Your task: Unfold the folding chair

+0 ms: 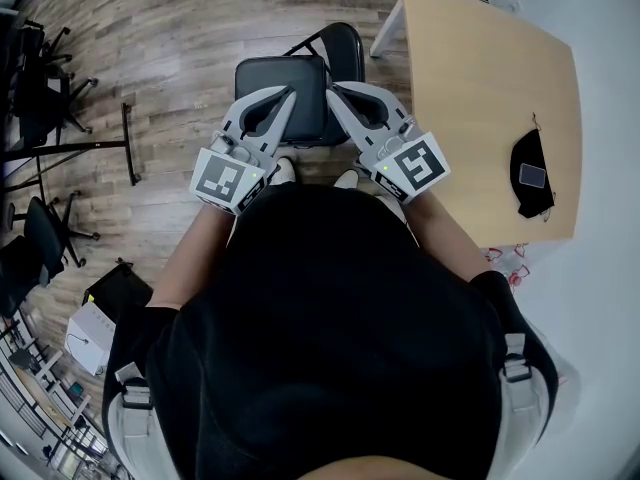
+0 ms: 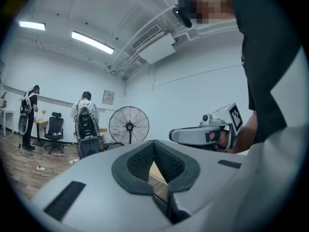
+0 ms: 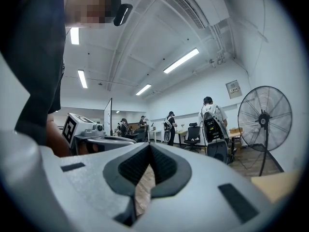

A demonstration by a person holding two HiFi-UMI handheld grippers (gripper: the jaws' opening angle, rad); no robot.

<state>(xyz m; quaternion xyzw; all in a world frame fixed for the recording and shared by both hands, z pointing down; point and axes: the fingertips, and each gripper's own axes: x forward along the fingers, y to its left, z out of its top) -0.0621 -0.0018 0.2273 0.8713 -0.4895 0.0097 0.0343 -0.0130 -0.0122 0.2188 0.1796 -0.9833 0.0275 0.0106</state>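
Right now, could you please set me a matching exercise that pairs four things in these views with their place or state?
Things:
1. black padded folding chair
2. light wooden table
3. large black pedestal fan
4. left hand-held gripper

Places or states:
A. shut, with nothing between the jaws
B. standing by the white wall
C. on the wooden floor, directly in front of the person
D. right of the chair in the head view, with a black item on it

Pairs: 1-C, 2-D, 3-B, 4-A

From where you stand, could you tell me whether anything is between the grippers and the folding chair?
Nothing visible is. Both shut and empty, the left gripper and right gripper overlap the chair in the head view; the table stands aside.
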